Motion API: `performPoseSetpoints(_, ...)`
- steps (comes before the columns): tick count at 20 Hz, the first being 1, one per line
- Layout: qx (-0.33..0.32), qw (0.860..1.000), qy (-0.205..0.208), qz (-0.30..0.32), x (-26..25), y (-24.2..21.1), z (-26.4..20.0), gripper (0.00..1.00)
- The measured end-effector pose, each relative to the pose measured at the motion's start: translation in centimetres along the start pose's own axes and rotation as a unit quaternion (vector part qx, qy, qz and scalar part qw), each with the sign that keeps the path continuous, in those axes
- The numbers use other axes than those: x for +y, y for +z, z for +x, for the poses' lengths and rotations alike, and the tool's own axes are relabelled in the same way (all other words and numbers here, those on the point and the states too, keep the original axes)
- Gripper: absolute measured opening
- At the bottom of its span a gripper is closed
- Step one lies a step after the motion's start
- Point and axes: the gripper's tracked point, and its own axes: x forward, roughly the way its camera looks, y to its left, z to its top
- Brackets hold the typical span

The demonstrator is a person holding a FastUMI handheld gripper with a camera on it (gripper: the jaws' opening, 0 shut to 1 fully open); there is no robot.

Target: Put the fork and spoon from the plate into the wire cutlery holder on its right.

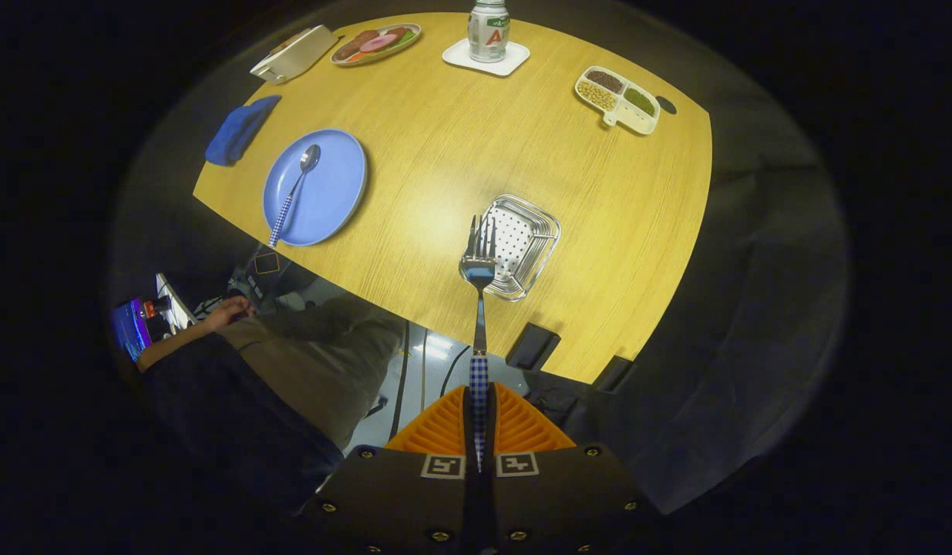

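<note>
Gripper, bottom centre of the frame: jaws drawn nearly together, both fingers pressing the checked handle of the fork.
Fork: held out ahead of the fingers, tines far end, head lying over the near-left rim of the wire cutlery holder; whether it touches the wire cannot be told from this height.
Person, lower left: a sleeve and a hand beside the near table edge.
Wooden table: near edge runs diagonally just ahead of the fingers, open wood between holder and plate.
Blue plate, left of centre: spoon lying on it, bowl far end.
Blue cloth, upper left, beside the plate.
Far edge, top of the frame: white box, food plate, can on a white coaster, divided snack tray.
</note>
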Motion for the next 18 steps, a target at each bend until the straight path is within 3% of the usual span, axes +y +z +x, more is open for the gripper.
performPoseSetpoints(18,0.123,0.992,-0.002,-0.007,-2.8,3.2,4.6,0.00)
